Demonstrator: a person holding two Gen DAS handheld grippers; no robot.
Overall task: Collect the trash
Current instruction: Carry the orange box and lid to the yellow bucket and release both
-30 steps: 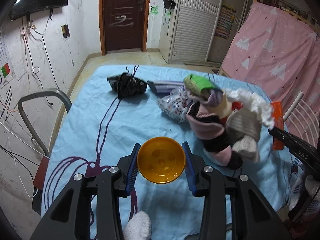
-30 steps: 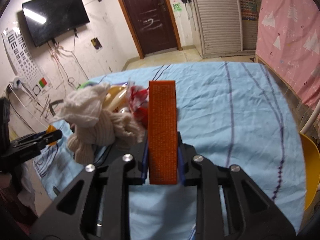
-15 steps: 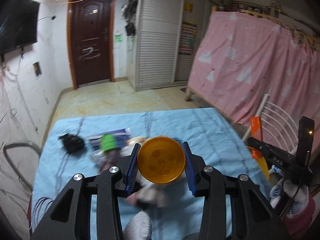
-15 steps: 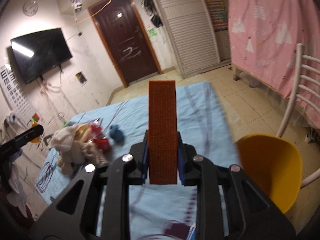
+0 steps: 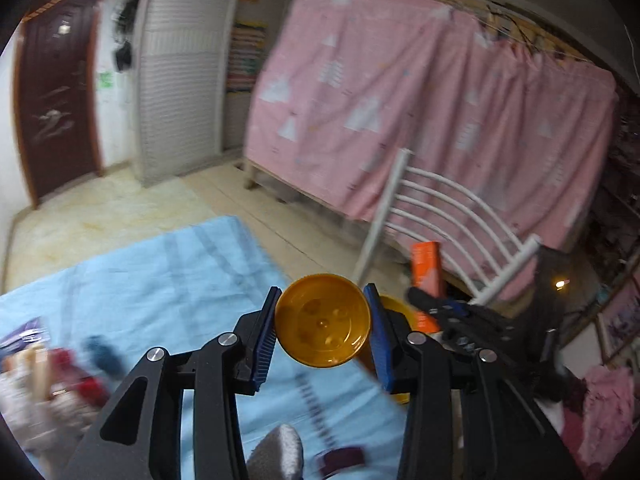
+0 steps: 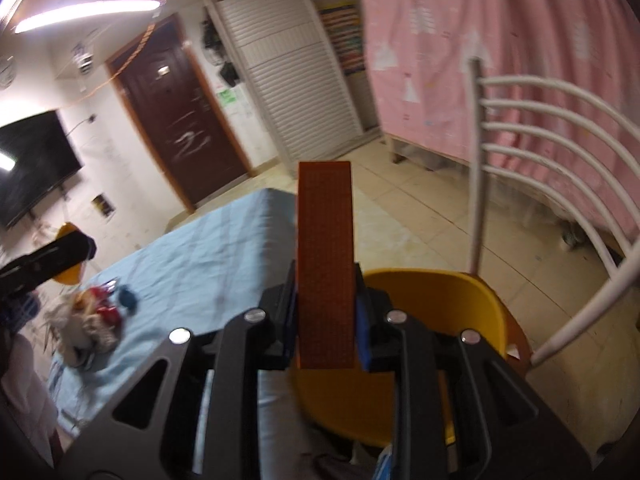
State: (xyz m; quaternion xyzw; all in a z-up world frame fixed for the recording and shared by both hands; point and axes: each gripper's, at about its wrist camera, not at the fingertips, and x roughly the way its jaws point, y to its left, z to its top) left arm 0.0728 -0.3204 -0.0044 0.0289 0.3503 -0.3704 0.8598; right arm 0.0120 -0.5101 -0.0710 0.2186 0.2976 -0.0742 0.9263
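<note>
Pink curtain (image 5: 420, 120) and a white chair (image 6: 552, 208) backed the scene, beside a table (image 5: 160, 264) spread with blue cloth. Clamped in the left hand-held gripper (image 5: 322, 324) was a round orange cup (image 5: 322, 322), its base facing the camera, held above the table's edge. Narrowly closed, the right hand-held gripper (image 6: 325, 312) held a flat orange box (image 6: 325, 264) upright over a yellow bin (image 6: 432, 320) that stood at the chair. A heap of clothes (image 6: 86, 320) lay on the table, well apart.
</note>
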